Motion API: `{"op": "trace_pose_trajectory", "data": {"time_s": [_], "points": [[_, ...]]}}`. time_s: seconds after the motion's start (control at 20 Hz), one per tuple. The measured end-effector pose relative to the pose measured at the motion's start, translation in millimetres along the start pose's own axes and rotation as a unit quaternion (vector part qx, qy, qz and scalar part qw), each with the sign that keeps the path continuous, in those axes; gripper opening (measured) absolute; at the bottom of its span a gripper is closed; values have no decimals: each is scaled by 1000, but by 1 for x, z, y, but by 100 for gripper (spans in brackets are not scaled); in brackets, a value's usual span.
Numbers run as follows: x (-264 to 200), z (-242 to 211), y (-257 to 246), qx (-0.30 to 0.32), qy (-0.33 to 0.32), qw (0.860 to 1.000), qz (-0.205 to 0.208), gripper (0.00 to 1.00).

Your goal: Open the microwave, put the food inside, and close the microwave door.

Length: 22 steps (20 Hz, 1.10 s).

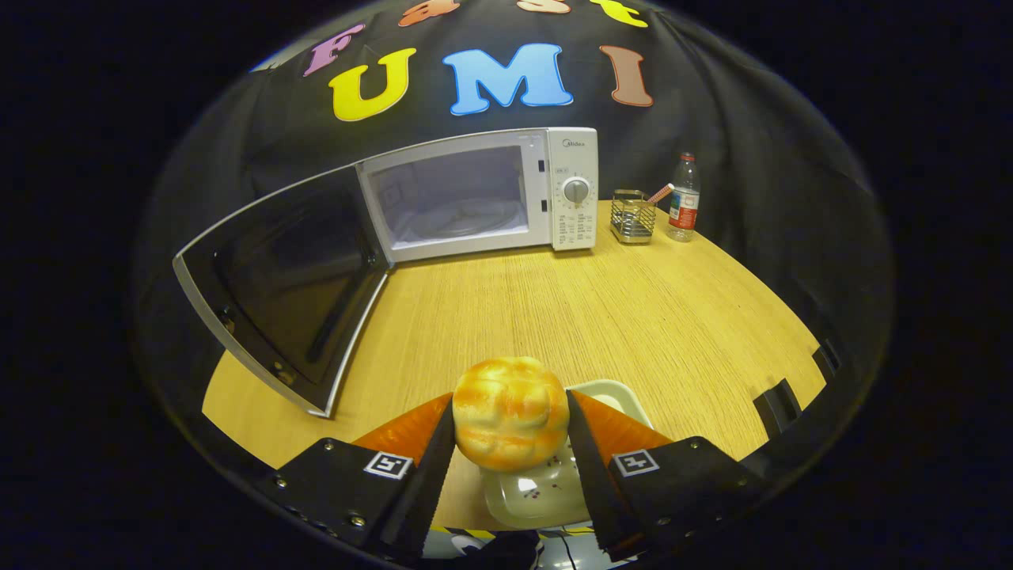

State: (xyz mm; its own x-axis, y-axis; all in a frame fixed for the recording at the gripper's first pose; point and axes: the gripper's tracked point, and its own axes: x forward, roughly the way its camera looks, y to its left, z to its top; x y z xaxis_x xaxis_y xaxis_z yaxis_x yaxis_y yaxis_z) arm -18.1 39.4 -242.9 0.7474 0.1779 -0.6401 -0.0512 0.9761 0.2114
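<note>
A round golden bread bun (510, 412) sits between my two fingers, and my gripper (510, 419) is shut on it, both fingers pressing its sides. The bun hangs just above a pale square plate (538, 491) at the near edge of the wooden table (601, 317). Far beyond the fingers stands a white microwave (483, 194) at the back of the table. Its dark glass door (285, 289) is swung wide open to the left, and the lit cavity with its turntable shows.
To the right of the microwave stand a wire cutlery holder (633, 215) and a plastic water bottle (684, 198). The open door juts out over the table's left part. Bare wood lies between the plate and the microwave.
</note>
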Motion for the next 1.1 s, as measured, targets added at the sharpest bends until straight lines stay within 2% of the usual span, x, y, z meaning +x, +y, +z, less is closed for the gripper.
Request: {"op": "trace_pose_trajectory", "data": {"time_s": [0.45,1.1], "points": [[20,80,39,29,-70,995,59,77],[97,165,72,89,-111,982,120,77]]}}
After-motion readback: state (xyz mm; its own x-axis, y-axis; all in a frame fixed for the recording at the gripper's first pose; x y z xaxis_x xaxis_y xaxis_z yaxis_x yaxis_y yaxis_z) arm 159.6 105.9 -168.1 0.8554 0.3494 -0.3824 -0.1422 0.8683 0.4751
